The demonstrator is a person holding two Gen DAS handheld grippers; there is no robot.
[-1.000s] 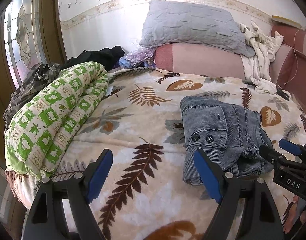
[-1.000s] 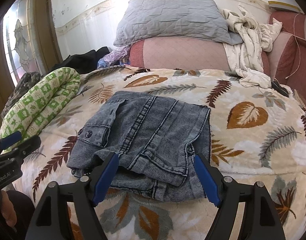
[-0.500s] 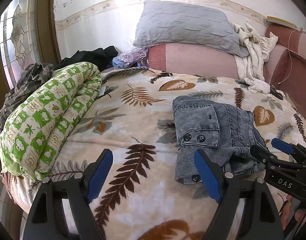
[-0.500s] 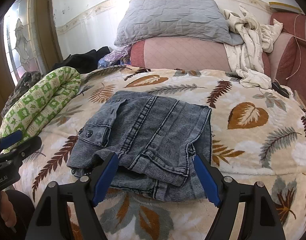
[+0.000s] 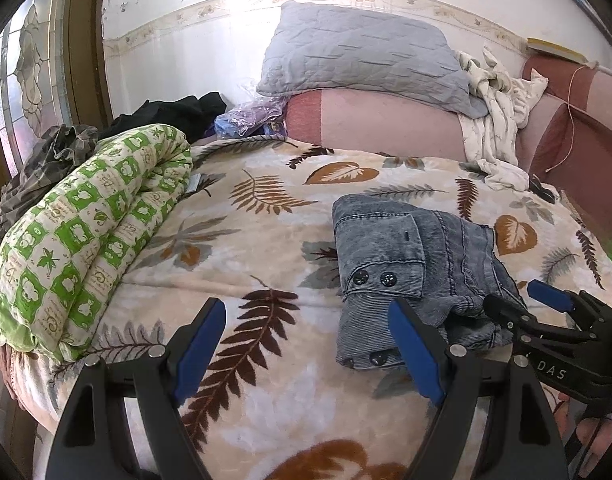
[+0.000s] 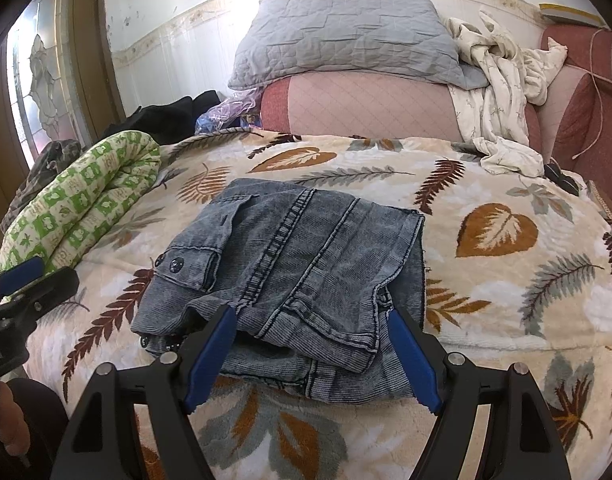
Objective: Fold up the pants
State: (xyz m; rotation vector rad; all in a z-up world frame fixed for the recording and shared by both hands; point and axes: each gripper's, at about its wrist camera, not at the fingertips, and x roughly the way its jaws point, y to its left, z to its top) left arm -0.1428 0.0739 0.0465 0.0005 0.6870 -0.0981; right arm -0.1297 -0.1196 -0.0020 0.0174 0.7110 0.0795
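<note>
Partly the folded pants (image 6: pixel 290 264) hide behind the right hand-held gripper (image 6: pixel 311 354).

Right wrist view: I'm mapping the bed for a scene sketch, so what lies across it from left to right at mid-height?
Left gripper → green patterned quilt roll → folded grey denim pants → brown leaf print on the blanket.

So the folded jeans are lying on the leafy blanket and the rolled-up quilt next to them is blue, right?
Not quite. The folded jeans do lie on the leafy blanket, but the rolled-up quilt beside them is green and white, not blue. The left wrist view shows it best.
</note>
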